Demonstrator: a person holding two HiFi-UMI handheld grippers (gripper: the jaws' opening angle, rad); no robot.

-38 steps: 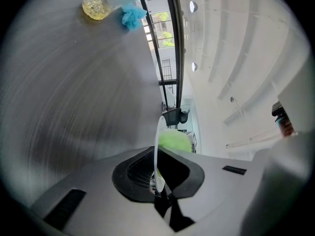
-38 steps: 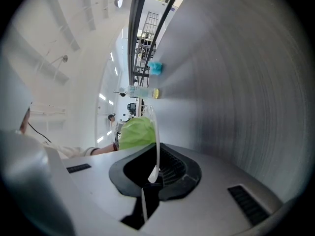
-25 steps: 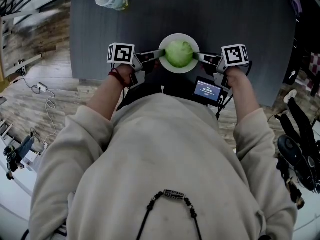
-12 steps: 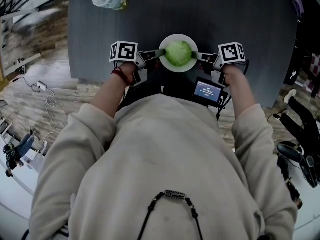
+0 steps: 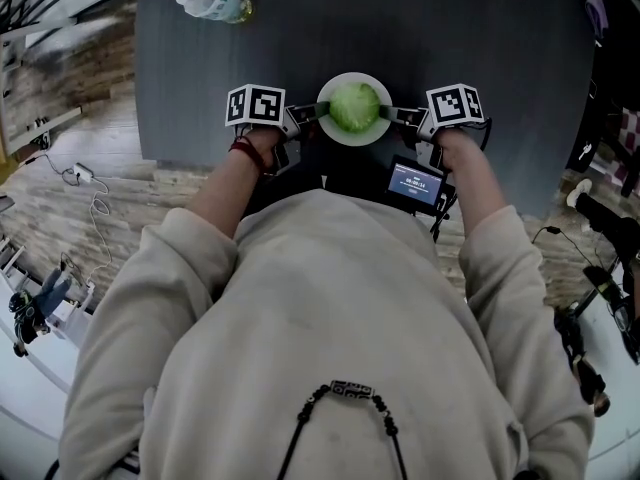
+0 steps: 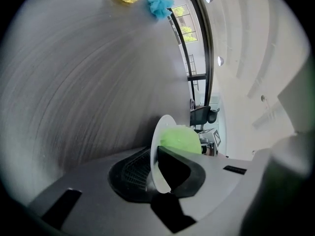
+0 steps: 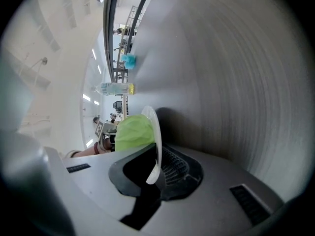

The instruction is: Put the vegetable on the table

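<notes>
Vegetable (image 5: pixel 355 106), round and pale green, sits in the middle of a white plate (image 5: pixel 355 143) over the near edge of the dark tabletop (image 5: pixel 480 28), about midway along that edge. A bottle (image 5: pixel 212 1) lies well apart at the far left corner.

What matters for the coming move is that the plate lies directly between the two grippers, one on each side, with the vegetable just inboard of each. The left gripper (image 5: pixel 318 111) comes in from the left and its jaws are nearly together, pinching the plate's left rim; in its own view the thin white rim runs edge-on between the pads. The right gripper (image 5: pixel 392 114) mirrors it, jaws narrow and clamped on the right rim. Neither is nearer; the load is shared evenly.

Both forearms reach forward from the body, elbows bent, wrists turned inward so the grippers point at each other across the plate.

Whether the plate's base already rests on the tabletop or hangs just above it cannot be told. My guess is that setting down is nearly done, and both sides should let go together to keep the plate level.
</notes>
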